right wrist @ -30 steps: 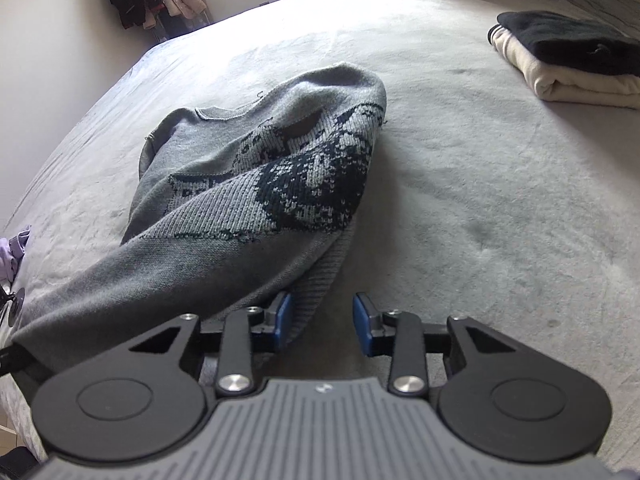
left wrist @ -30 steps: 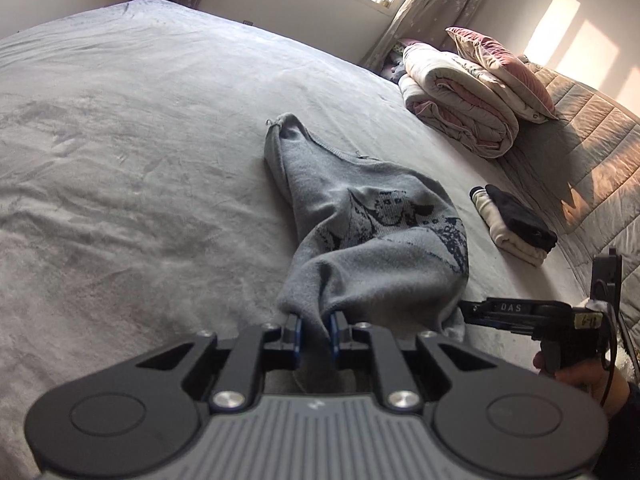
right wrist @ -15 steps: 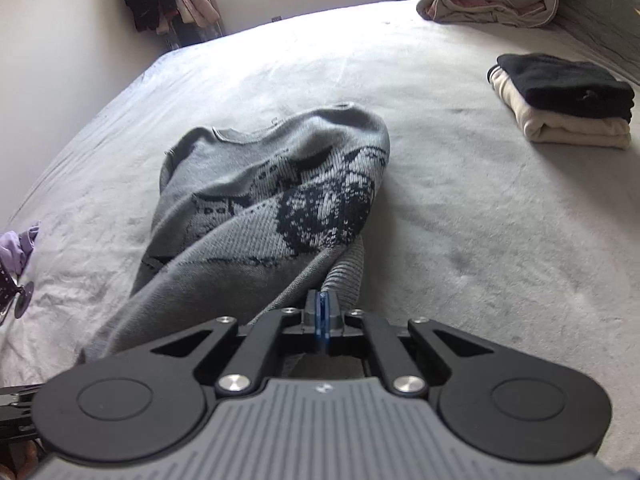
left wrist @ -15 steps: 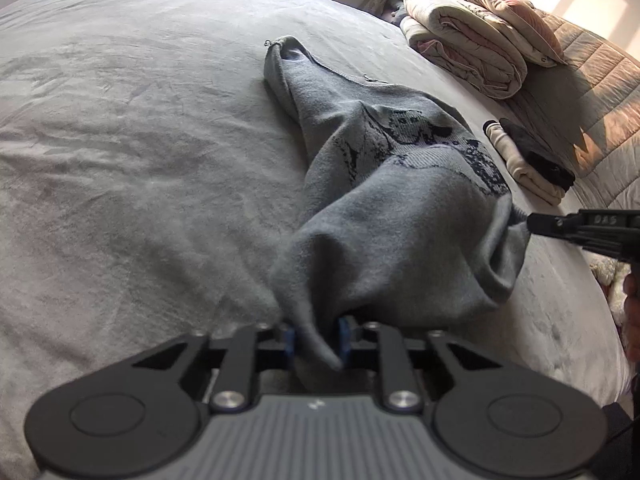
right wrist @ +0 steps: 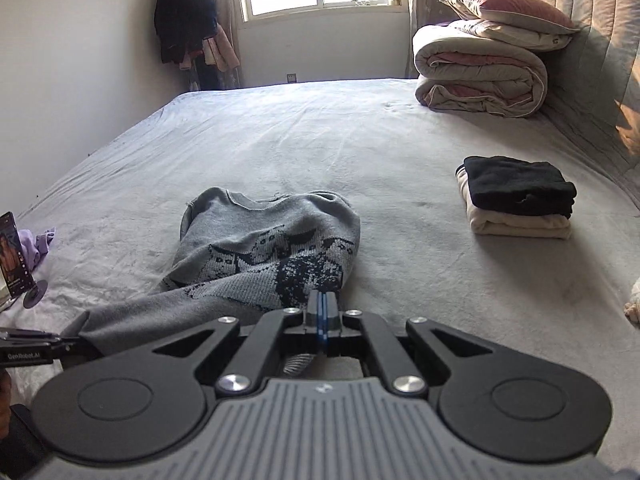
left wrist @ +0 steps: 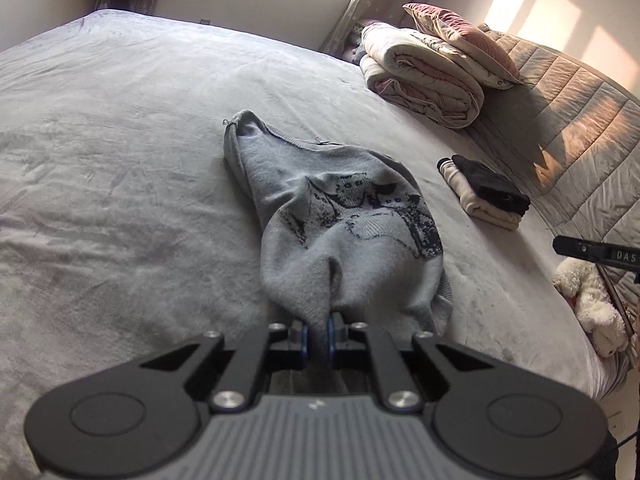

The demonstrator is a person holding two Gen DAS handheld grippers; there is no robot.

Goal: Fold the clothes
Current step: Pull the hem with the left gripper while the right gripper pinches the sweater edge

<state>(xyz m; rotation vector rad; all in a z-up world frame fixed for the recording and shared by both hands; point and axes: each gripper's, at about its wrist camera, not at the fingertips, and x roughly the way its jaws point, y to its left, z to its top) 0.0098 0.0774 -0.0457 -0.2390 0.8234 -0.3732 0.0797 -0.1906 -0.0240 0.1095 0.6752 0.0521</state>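
Observation:
A grey knit sweater with a dark cat pattern lies bunched lengthwise on the grey bed, collar end farthest from me. My left gripper is shut on a fold of its near hem and holds it just off the bed. In the right wrist view the sweater stretches down-left to the left gripper. My right gripper is shut, pads pressed flat together with no cloth between them; ribbed hem shows below it. In the left wrist view the right gripper's tip hangs bare to the right of the sweater.
A folded stack, black over cream, sits on the right of the bed. A rolled duvet with a pillow lies by the padded headboard. A plush toy sits off the right edge. A phone on a stand and purple cloth are left.
My right gripper closed at the sweater's hem corner, then rose and drew away to the right without the cloth. My left gripper kept its hold on the hem.

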